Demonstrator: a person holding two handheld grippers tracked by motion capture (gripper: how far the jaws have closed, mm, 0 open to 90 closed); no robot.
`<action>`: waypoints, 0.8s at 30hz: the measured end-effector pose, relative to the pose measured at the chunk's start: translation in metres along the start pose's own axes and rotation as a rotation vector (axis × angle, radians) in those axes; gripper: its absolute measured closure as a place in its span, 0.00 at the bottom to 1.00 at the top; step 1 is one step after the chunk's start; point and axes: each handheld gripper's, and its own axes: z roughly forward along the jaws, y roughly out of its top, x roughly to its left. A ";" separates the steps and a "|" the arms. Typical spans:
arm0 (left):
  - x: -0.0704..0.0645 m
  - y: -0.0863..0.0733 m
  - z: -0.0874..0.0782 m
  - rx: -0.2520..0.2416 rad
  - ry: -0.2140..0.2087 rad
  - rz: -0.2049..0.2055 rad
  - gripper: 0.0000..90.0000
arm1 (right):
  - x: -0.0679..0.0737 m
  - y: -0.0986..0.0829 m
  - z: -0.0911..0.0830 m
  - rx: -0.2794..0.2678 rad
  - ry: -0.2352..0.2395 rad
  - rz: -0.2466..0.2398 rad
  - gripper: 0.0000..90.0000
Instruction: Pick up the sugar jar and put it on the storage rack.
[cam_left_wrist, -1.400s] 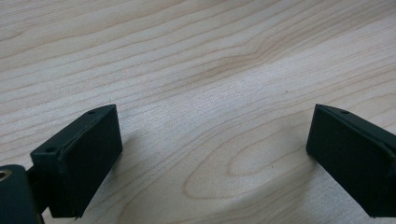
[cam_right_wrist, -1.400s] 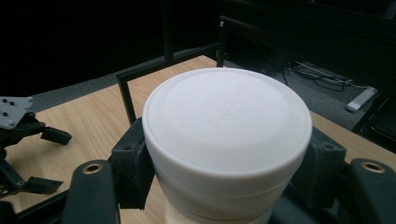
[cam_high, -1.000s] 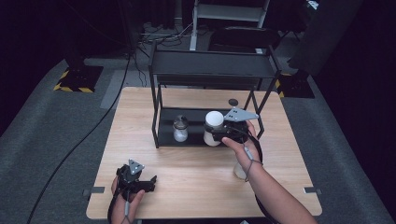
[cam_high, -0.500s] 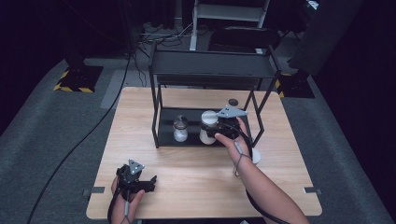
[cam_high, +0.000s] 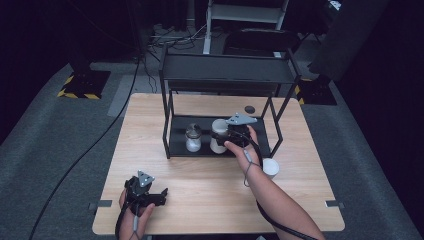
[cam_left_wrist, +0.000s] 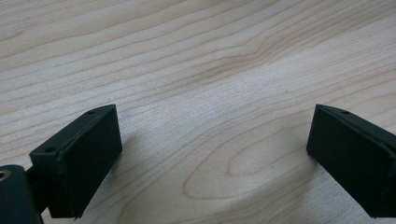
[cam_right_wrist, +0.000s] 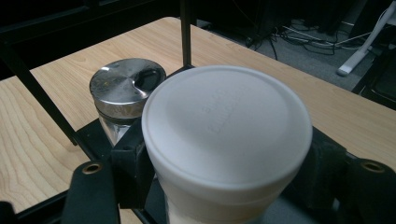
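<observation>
Right gripper view: my right tongs (cam_right_wrist: 224, 172) are clamped around the white lidded cup (cam_right_wrist: 227, 135), one jaw pressed to each side of it just under the lid. The glass shaker (cam_right_wrist: 126, 95) with the metal cap stands just beside the cup. In the high view, I see the cup (cam_high: 218, 135) on the lower shelf of the black rack (cam_high: 220, 75), with the shaker (cam_high: 193, 138) to its left. A second white cup (cam_high: 270, 167) sits on the surface (cam_high: 200, 200) outside the rack. My left tongs (cam_left_wrist: 210, 154) lie spread wide, holding nothing, low over bare wood near the front left corner.
</observation>
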 end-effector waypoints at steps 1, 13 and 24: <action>0.000 0.000 0.000 0.000 0.000 0.000 0.03 | -0.001 0.000 0.001 0.003 0.002 0.000 0.37; 0.000 0.000 0.000 0.002 0.000 0.002 0.03 | -0.008 0.001 0.005 0.029 0.015 0.057 0.36; 0.001 0.000 0.000 0.003 -0.006 0.005 0.02 | 0.006 0.007 -0.021 -0.027 -0.023 0.047 0.12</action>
